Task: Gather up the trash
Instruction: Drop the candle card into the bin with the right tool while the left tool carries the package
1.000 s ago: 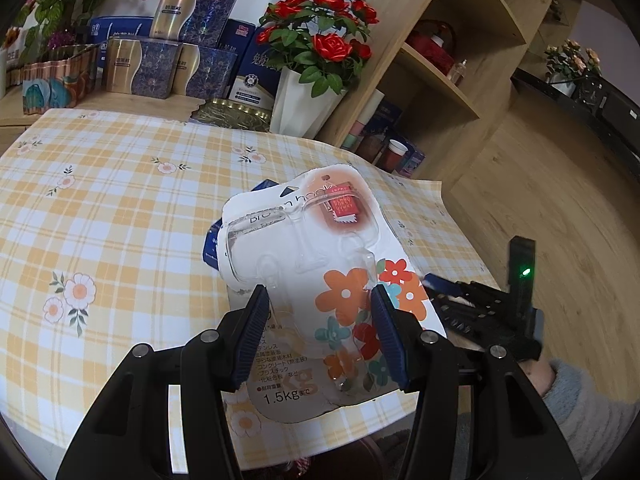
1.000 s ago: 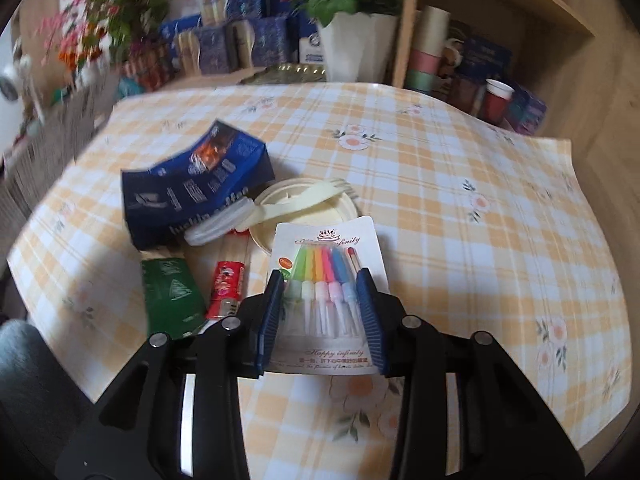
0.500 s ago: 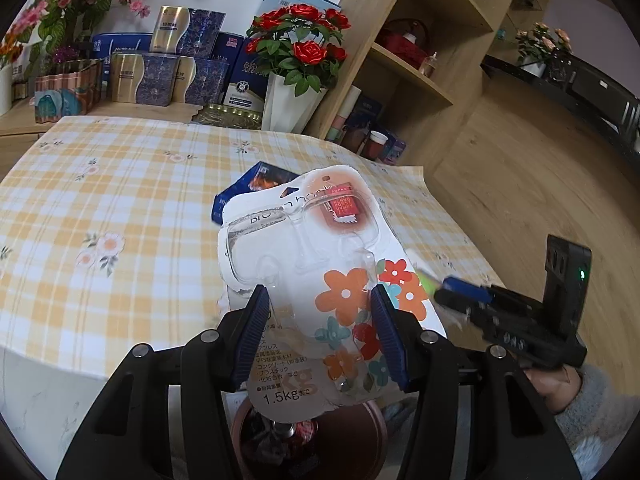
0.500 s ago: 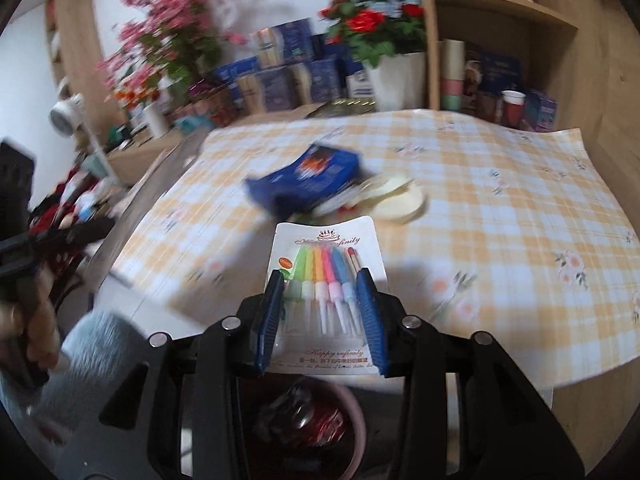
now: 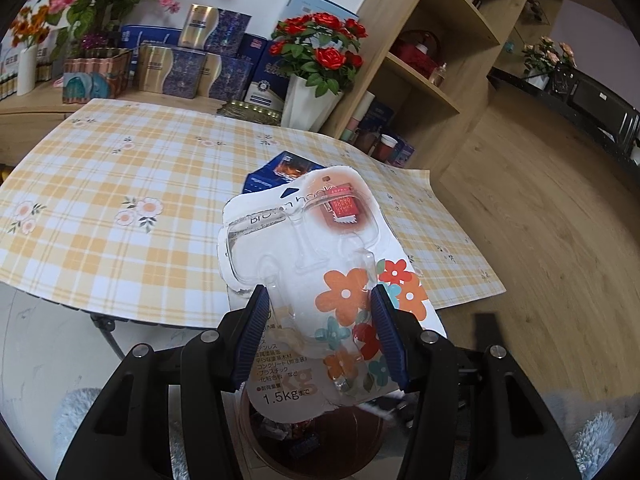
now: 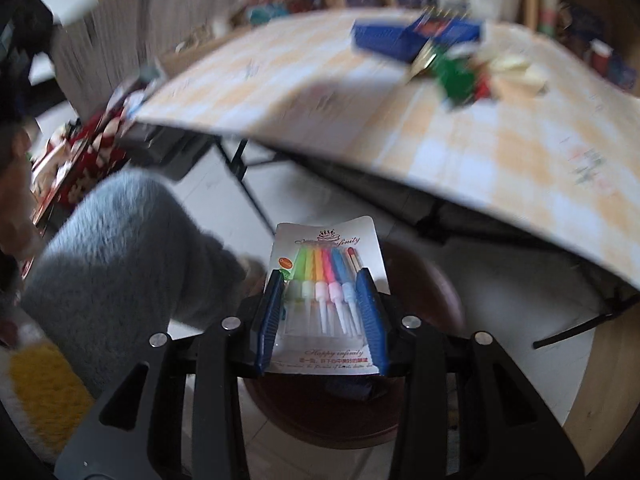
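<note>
Left tongs [image 5: 318,320]: clamped on a flowered blister pack [image 5: 320,264], held above a dark red bin [image 5: 320,444] on the floor, near side of the table [image 5: 100,208].
Right tongs [image 6: 322,312]: closed on a candle card [image 6: 326,276], over the same bin [image 6: 424,276].
Table: blue box [image 5: 280,170] at the far right, other litter blurred.
Person: grey fuzzy sleeve [image 6: 116,256], left.

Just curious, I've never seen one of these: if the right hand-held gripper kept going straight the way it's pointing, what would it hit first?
Probably the dark red bin on the floor, below the right hand-held gripper and its candle pack. Depth is hard to judge in the blur.
</note>
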### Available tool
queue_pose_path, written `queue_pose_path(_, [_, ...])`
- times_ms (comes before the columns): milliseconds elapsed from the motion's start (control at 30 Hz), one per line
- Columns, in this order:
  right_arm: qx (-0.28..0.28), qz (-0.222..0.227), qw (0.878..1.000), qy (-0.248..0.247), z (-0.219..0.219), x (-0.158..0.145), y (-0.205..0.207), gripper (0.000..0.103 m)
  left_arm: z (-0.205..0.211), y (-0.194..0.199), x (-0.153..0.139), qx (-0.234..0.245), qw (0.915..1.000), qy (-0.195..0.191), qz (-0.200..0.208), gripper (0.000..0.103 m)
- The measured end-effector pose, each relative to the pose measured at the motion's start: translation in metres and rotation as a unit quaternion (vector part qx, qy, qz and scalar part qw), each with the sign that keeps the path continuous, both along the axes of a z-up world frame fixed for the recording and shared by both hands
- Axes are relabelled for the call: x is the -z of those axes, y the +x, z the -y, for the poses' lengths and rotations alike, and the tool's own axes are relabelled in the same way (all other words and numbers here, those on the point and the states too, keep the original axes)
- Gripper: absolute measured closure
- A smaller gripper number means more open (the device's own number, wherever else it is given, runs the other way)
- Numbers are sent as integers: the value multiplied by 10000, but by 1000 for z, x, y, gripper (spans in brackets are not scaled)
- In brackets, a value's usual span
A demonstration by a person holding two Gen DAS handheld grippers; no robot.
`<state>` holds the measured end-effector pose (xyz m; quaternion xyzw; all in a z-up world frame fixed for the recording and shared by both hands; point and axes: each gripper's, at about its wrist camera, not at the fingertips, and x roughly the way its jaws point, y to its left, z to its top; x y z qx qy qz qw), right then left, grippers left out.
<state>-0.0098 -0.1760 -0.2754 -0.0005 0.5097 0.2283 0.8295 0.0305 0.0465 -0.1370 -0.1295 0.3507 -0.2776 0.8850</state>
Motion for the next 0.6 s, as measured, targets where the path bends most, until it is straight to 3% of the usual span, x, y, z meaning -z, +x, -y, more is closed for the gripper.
queue_pose_path(167, [-52,-493,9987,-90,-15,36,9,63,-10,1,0,-119,9999,-54,-35,52])
queue_pose_path(467, [-34,-750,9972,-64,-22,52,12,63,-15,5,3,-184,9998,-89,-88,52])
queue_pose_path(500, [-3,-778,9970,-50,-22,53,13,60,-15,6,4,-181,9998,-92,-90,52])
queue_pose_path(567, [75,-715,9974,64,-20,48,12,38,-14,6,3,-173,9998,-73,-73,52])
queue_pose_path(600, [97,-603,9981,90,-18,43,11,35,-14,6,3,-166,9998,-58,-56,52])
